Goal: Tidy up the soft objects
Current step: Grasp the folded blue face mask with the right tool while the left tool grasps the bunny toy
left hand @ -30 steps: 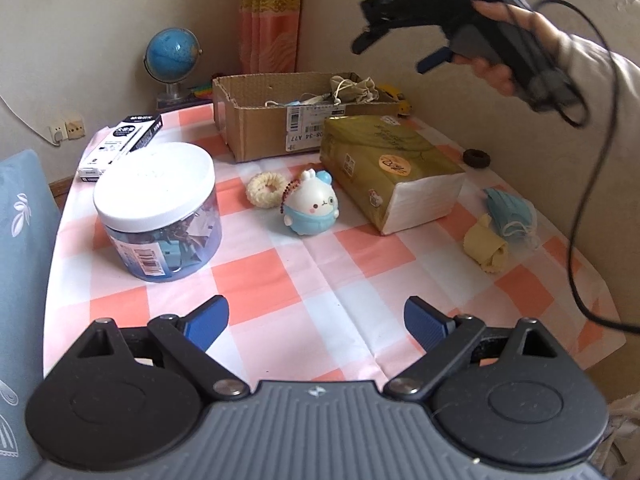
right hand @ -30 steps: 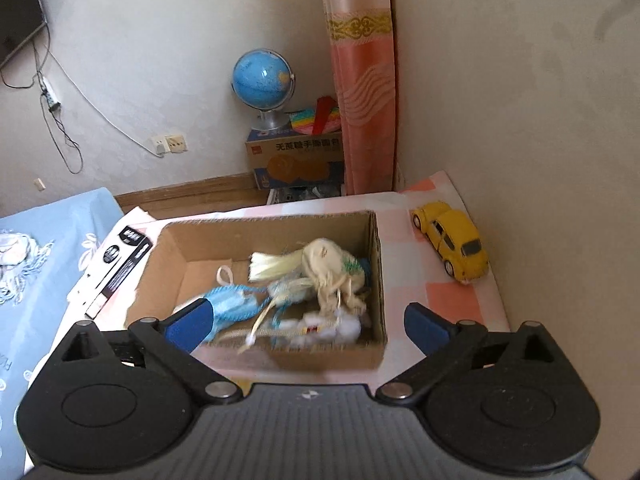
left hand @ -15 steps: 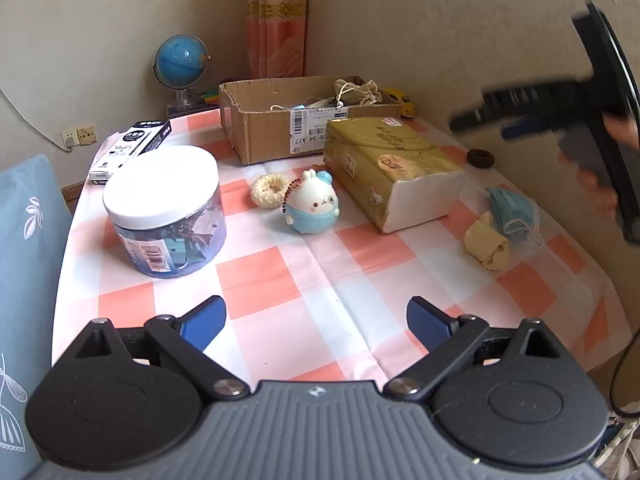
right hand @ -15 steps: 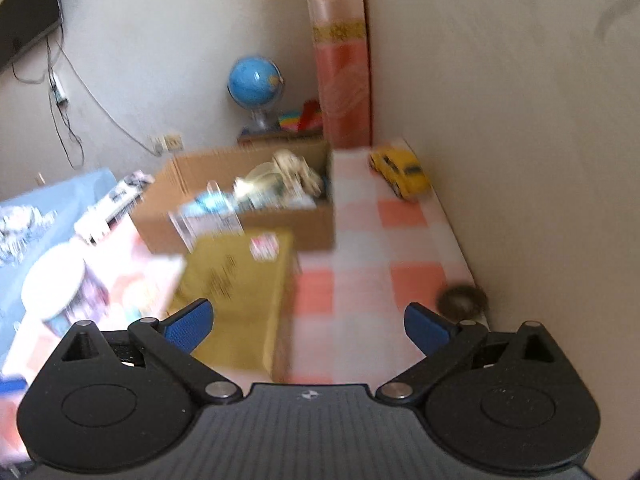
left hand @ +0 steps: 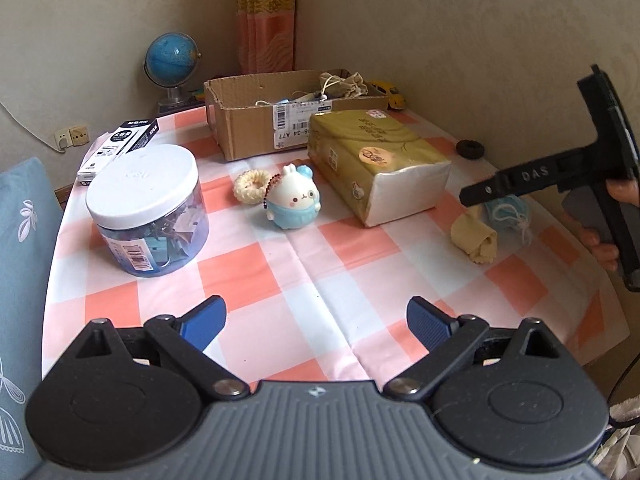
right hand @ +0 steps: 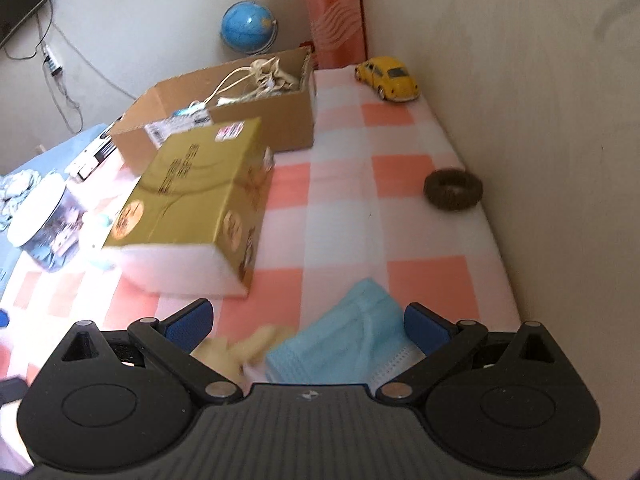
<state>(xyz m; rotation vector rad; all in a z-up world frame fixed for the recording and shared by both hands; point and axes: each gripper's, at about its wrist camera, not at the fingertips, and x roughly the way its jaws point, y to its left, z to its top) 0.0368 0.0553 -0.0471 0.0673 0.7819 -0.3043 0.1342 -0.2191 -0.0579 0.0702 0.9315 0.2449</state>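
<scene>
A cardboard box (left hand: pixel 256 120) (right hand: pixel 224 120) at the table's far side holds cloth pouches and strings. A blue face mask (right hand: pixel 352 344) (left hand: pixel 506 212) and a rolled yellow cloth (left hand: pixel 476 236) (right hand: pixel 236 350) lie near the right edge. My right gripper (right hand: pixel 308 322) hangs open just above them, the mask between its blue fingertips, not gripped. In the left wrist view a hand holds that right gripper (left hand: pixel 472 196) over the cloth. My left gripper (left hand: pixel 316 316) stands open and empty over the near table. A plush bunny (left hand: pixel 294 204) and a cream scrunchie (left hand: pixel 252 184) lie mid-table.
A yellow tissue pack (left hand: pixel 376 164) (right hand: pixel 196 200) sits before the box. A white-lidded jar (left hand: pixel 146 208) stands left, a black-and-white carton (left hand: pixel 118 144) behind it. A dark scrunchie (right hand: pixel 454 190) and a yellow toy car (right hand: pixel 388 78) lie by the wall. A globe (left hand: pixel 172 56) stands beyond.
My right gripper has come back from above the cardboard box and dropped to the mask and yellow cloth at the right edge, still open. My left gripper has barely moved.
</scene>
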